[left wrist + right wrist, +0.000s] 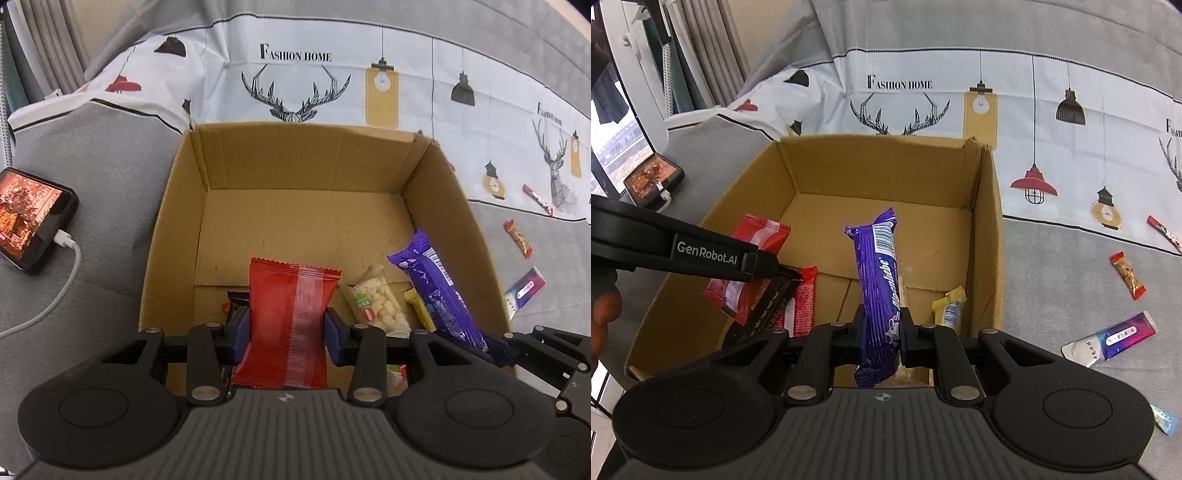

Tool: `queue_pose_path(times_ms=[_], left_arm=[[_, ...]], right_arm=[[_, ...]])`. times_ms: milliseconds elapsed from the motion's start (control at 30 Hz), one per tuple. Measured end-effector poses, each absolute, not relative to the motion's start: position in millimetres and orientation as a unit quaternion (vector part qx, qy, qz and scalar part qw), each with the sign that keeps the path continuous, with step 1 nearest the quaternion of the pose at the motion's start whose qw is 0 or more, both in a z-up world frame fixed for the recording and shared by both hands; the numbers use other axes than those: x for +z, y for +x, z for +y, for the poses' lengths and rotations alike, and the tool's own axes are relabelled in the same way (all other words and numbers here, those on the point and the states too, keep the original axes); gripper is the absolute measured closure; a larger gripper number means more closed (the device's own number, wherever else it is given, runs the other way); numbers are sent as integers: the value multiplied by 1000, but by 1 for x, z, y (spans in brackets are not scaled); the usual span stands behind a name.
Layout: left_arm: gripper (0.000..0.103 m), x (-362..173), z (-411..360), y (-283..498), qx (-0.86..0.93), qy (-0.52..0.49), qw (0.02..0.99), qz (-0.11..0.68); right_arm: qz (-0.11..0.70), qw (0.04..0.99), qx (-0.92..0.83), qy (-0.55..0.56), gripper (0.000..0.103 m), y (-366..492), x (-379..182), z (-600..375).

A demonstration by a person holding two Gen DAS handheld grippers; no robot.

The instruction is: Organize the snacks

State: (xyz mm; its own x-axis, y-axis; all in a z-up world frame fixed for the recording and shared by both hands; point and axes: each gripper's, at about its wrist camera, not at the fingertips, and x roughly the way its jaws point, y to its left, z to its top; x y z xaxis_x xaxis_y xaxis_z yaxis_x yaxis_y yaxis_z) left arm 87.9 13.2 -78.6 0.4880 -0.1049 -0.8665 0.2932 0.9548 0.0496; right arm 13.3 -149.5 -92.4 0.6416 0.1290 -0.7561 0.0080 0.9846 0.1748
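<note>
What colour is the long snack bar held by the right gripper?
The snack bar is purple with white lettering, clearest in the right wrist view.

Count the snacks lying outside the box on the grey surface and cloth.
4 visible in the right wrist view, all right of the cardboard box: a red stick, a red-gold candy, a purple-white packet, and a blue wrapper at the edge. Others may be hidden.

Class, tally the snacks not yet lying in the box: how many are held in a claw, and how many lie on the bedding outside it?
Held: 2 (red packet in left claw, purple bar in right claw)
On bedding outside the box: 4 (red stick, red-gold sweet, purple-white sachet, blue packet)
Total: 6
</note>
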Motion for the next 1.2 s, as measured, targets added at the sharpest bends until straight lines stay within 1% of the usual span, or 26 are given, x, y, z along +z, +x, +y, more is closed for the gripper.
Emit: queue_pose_path(times_ms=[167,200,233,267,300,333,367,400,433,533,667,733,867,1033,1200], left_arm=[[55,-88,14,96,-109,98,853,501],[49,-90,15,98,-107,97,853,501],[27,-92,16,100,-104,98,853,503],[14,-93,16,103,-98,98,851,506],[0,-92,18,103,-90,96,853,505],[0,-89,20,101,-87,91,859,496],[0,-86,22,98,-89,90,862,491],[0,-83,24,94,-91,93,863,489],[0,-81,24,90,-90,99,862,489],[0,-77,30,66,-89,117,862,485],[0,-69,40,25,-83,119,866,479],[0,-62,44,5,-78,109,871,473],[0,-44,52,-30,-75,92,881,457],[0,-22,54,-67,-78,101,897,424],[0,-5,59,-99,-65,96,912,393]], right_arm=[[426,901,28,81,86,21,-98,-152],[426,901,26,82,82,24,-99,-151],[426,901,21,83,77,25,-100,-152],[427,900,19,83,70,26,-99,-152],[428,900,17,82,52,27,-99,-151],[424,902,13,80,40,25,-96,-150],[420,904,12,77,36,22,-94,-149],[417,906,13,71,30,18,-91,-147],[416,907,15,66,25,14,-88,-146],[422,904,20,67,18,-4,-81,-143],[425,901,19,83,15,-38,-66,-140],[422,902,18,89,11,-56,-57,-137],[406,909,19,89,10,-88,-37,-129],[372,925,7,74,7,-128,-16,-118],[346,936,-5,66,6,-159,-1,-115]])
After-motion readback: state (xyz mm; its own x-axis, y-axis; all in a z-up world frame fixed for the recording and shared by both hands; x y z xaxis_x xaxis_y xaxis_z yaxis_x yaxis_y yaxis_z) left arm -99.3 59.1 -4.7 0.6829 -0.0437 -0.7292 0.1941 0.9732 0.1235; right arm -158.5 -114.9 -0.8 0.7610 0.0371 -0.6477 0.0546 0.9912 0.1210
